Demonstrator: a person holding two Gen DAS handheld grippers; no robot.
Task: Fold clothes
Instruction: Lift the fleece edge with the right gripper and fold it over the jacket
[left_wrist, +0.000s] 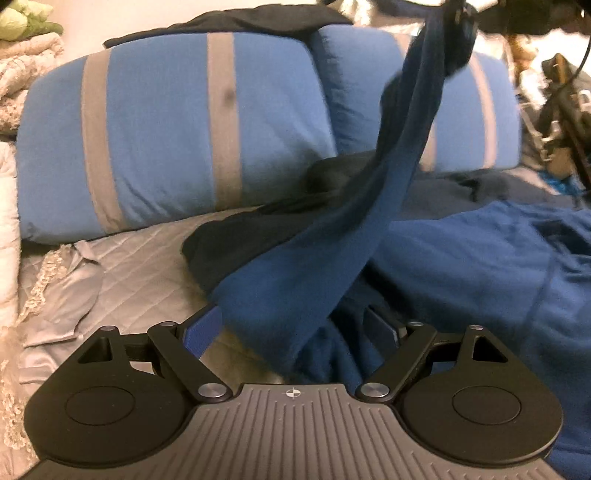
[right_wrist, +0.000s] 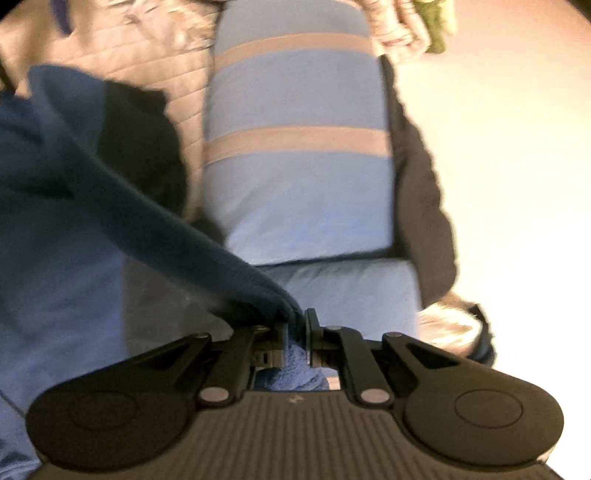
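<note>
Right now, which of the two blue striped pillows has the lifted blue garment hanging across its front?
The right pillow: the garment crosses its front, while the left pillow shows uncovered.

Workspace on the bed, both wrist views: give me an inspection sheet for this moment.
Surface: bed with a grey quilted cover.
Job's things: dark blue garment, one end lifted into a taut strip, the rest on the bed; more blue fabric heaped at right; a black garment beneath.
Clutter: two blue pillows with grey stripes; cream lace bedding and something green at the far left.
Grippers: left tongs open, the strip hanging in front of them; right tongs shut on the dark blue garment.
Cables: black cords at the upper right.
Surroundings: dark, blurred gear beside the bed; pale wall.
</note>
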